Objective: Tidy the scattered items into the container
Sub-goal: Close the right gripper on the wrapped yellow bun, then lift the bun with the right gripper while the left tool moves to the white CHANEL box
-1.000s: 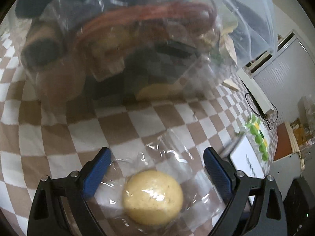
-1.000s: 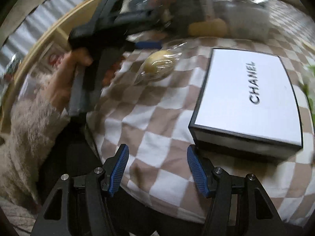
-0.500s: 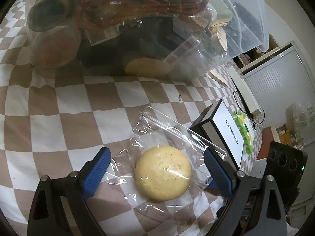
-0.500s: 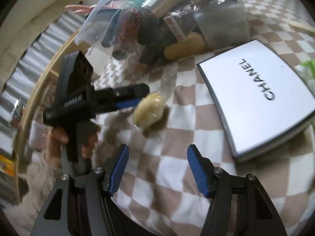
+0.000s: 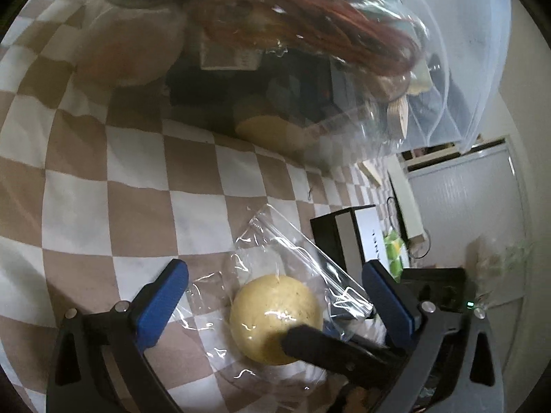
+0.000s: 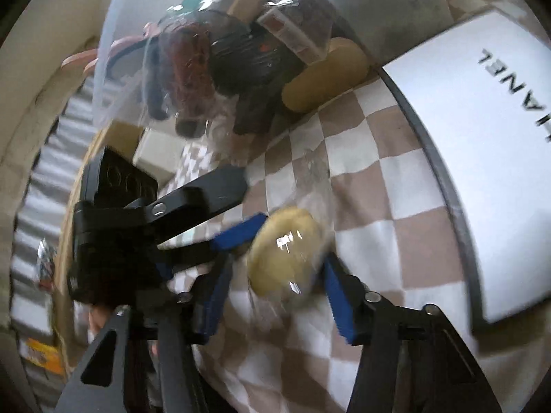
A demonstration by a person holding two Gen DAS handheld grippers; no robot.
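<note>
Glossy crinkled plastic wrapper [image 5: 275, 268]; matt checked cloth [image 5: 137, 186].

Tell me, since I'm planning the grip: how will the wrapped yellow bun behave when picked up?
Probably light and soft: the bun looks like rounded bread, so squeezing may dent it. Its loose glossy wrapper may slip or flop.

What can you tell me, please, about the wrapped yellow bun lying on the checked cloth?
The bun is round, pale yellow and finely speckled, sealed in a loose, crinkled clear wrapper. It lies flat on the brown-and-white checked cloth, in front of the filled clear bag and beside the white box. Both grippers straddle it; whether any pad touches it is unclear.
</note>
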